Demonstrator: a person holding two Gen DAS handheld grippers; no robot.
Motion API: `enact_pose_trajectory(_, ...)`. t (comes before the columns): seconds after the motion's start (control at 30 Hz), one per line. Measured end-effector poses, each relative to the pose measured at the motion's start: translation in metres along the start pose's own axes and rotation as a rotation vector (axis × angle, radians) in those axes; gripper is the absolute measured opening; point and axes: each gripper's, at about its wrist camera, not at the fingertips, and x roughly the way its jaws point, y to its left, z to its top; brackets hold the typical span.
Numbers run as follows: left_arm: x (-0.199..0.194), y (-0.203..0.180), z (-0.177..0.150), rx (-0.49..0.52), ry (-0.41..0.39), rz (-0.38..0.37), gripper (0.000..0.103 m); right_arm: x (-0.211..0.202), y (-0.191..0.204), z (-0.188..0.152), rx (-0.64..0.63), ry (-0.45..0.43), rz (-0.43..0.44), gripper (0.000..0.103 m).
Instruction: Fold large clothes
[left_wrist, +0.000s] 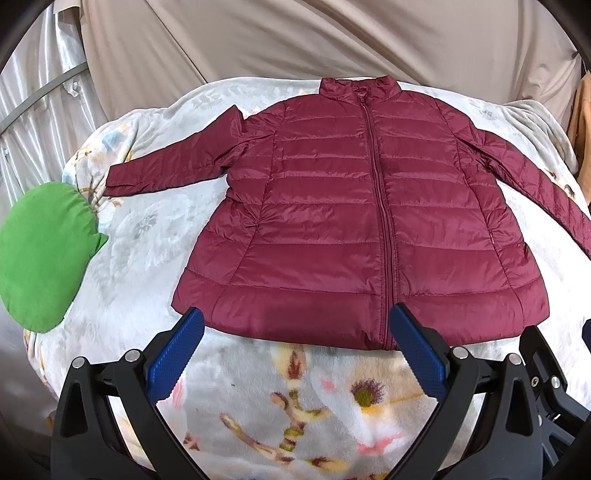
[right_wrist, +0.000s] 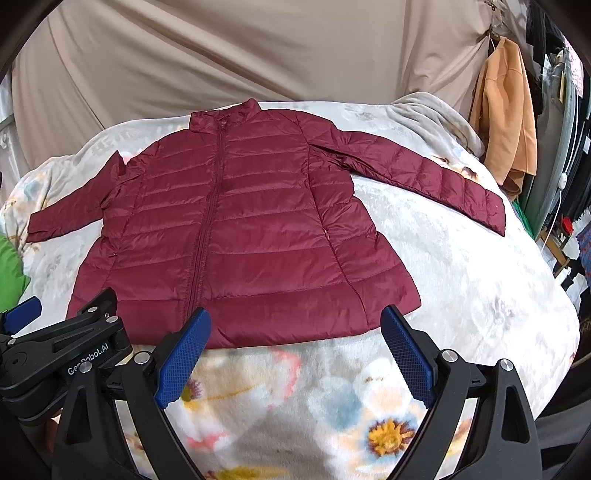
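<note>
A maroon quilted puffer jacket (left_wrist: 332, 221) lies flat, zipped, front up, on a flowered blanket (left_wrist: 295, 398), collar at the far side, both sleeves spread out. It also shows in the right wrist view (right_wrist: 240, 229). My left gripper (left_wrist: 297, 321) is open and empty, its blue fingertips just above the jacket's near hem. My right gripper (right_wrist: 295, 321) is open and empty, above the near hem to the right of the zip. The left gripper's body (right_wrist: 62, 350) shows at the lower left of the right wrist view.
A green cushion (left_wrist: 40, 254) lies at the blanket's left edge. A beige sheet (left_wrist: 332, 37) hangs behind. An orange coat (right_wrist: 506, 118) hangs at the right, with shelves and clutter (right_wrist: 569, 221) beyond the bed's right edge.
</note>
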Motion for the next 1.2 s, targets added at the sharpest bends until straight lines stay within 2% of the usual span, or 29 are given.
enact_pose_trajectory(0.6, 0.005, -0.002, -0.002, -0.004, 0.01, 0.001, 0.098, 0.002, 0.0, -0.001, -0.001, 0.005, 0.005, 0.091)
enact_pose_trajectory(0.7, 0.009, 0.0, 0.001, -0.02, 0.024, -0.023, 0.098, 0.011, -0.005, -0.001, 0.006, 0.035, 0.049, 0.091)
enact_pose_trajectory(0.77, 0.01, 0.01, 0.006, -0.055, 0.02, -0.037, 0.098, 0.024, -0.021, 0.0, 0.063, 0.073, 0.097, 0.091)
enact_pose_trajectory(0.9, 0.018, 0.044, 0.017, -0.161, 0.023, -0.029, 0.098, 0.046, -0.085, 0.006, 0.227, 0.101, 0.061, 0.091)
enact_pose_trajectory(1.07, 0.038, 0.077, 0.029, -0.235, 0.023, 0.05, 0.098, 0.078, -0.203, 0.035, 0.433, 0.076, -0.062, 0.091)
enact_pose_trajectory(1.2, 0.062, 0.09, 0.041, -0.257, 0.034, 0.105, 0.098, 0.118, -0.305, 0.062, 0.628, 0.022, -0.108, 0.091)
